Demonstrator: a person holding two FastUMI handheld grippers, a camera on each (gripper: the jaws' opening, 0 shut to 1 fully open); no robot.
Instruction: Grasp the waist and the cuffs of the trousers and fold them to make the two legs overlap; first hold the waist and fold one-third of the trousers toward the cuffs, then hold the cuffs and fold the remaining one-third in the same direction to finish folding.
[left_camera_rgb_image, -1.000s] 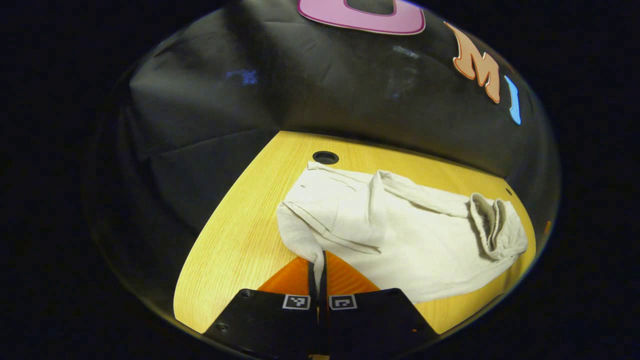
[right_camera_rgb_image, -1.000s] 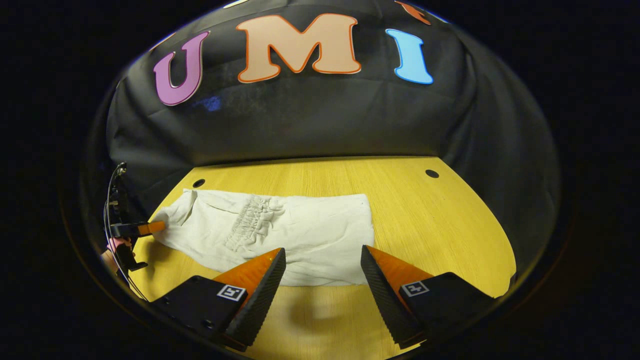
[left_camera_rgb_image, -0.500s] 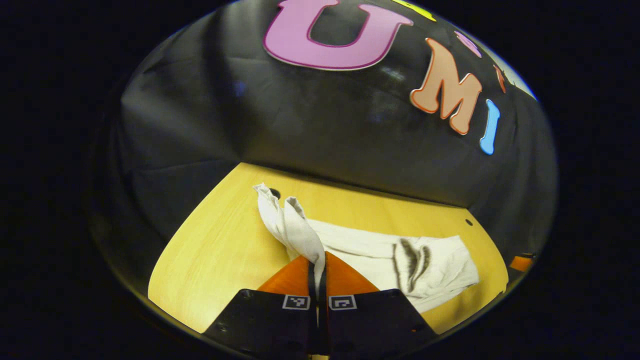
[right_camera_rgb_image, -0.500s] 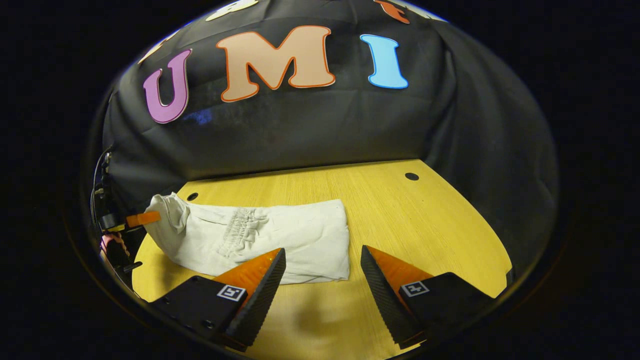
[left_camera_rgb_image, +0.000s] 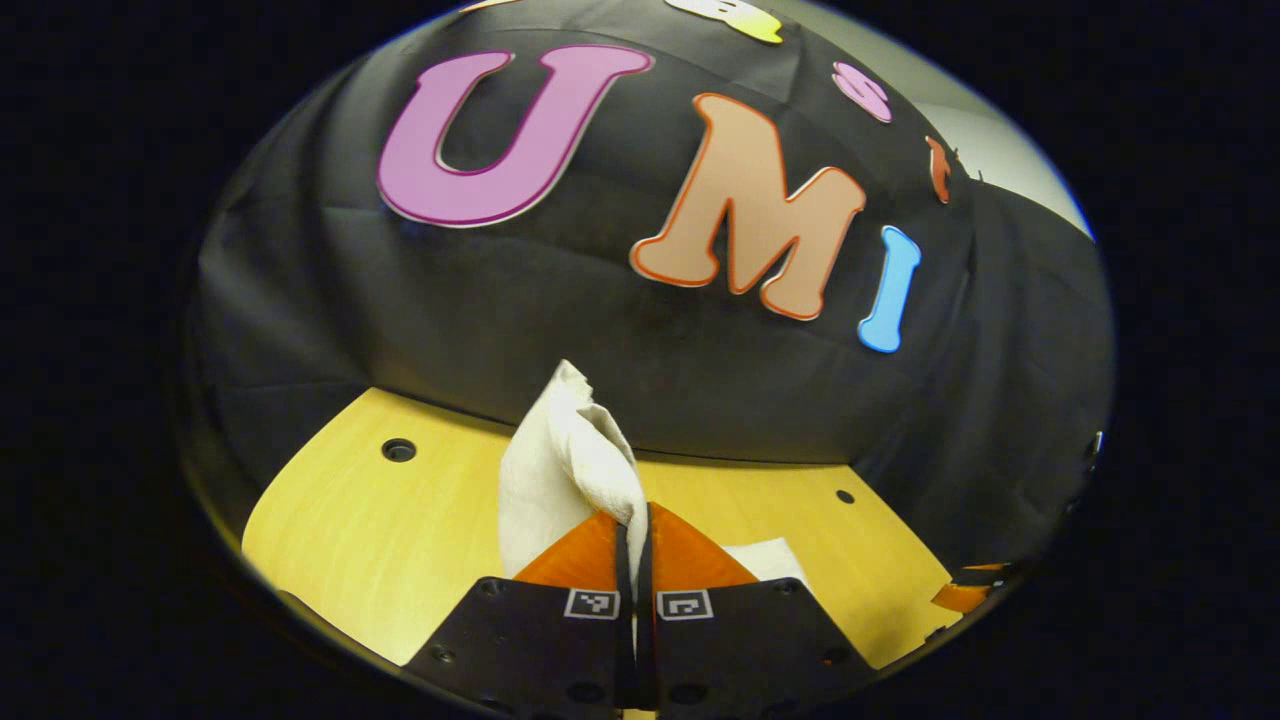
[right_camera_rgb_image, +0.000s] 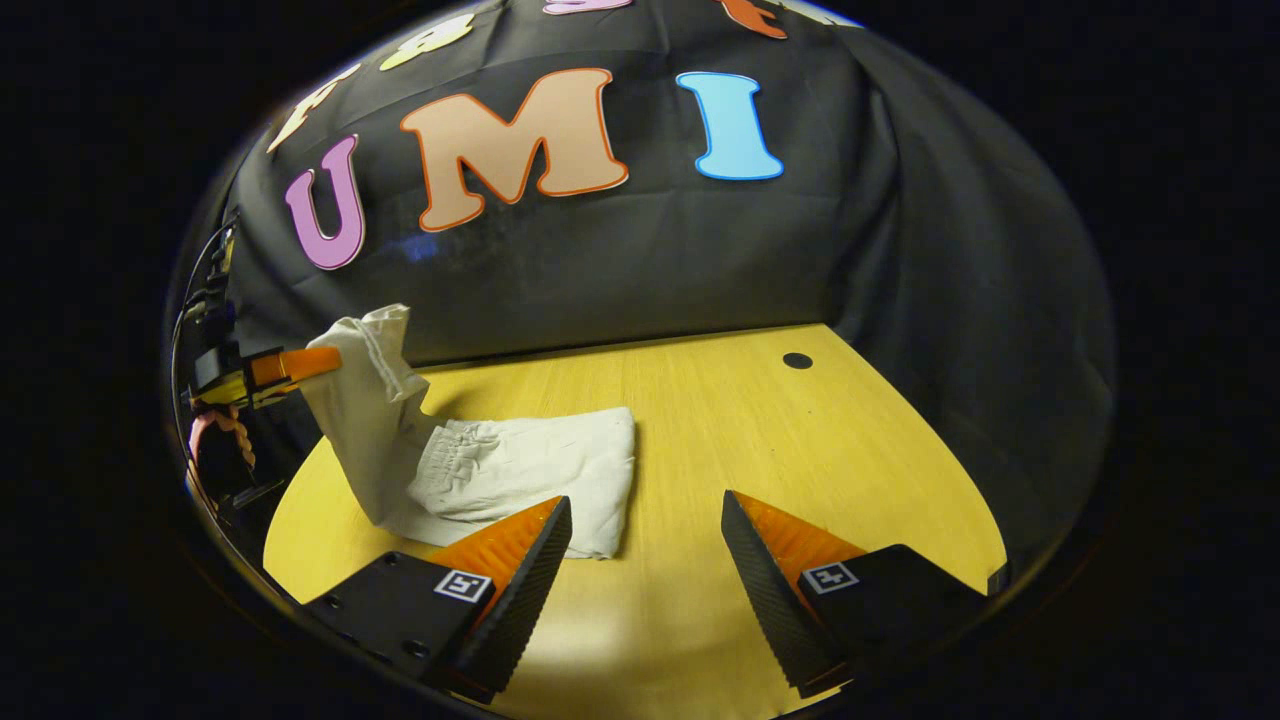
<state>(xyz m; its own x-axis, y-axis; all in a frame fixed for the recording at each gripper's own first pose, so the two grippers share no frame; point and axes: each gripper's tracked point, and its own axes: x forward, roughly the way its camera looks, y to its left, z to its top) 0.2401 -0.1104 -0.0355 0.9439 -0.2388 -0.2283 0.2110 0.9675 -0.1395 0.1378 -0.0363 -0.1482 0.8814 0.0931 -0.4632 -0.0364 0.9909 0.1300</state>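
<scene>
The worktop (right_camera_rgb_image: 780, 450) is a pale yellow wooden surface with small round holes near its far edge, backed by the black cloth wall of the booth. On its left part, in the right gripper view, lie the cream trousers (right_camera_rgb_image: 520, 470), already folded into a short flat bundle with the gathered waistband showing on top. One end of them rises off the worktop in a steep sheet toward the left claw (right_camera_rgb_image: 300, 362), which is held in the air at the left edge of that view and pinches the raised cloth end. In the left gripper view the left claw (left_camera_rgb_image: 640, 520) is clenched, its two fingers pressed together on a bunch of the trousers (left_camera_rgb_image: 570, 460), which stands up above the fingertips; a little more cloth shows on the worktop (left_camera_rgb_image: 380, 520) to the right of the fingers. The right claw (right_camera_rgb_image: 645, 530) hangs released, fingers well apart, above bare wood just beside the right edge of the bundle, touching nothing.
</scene>
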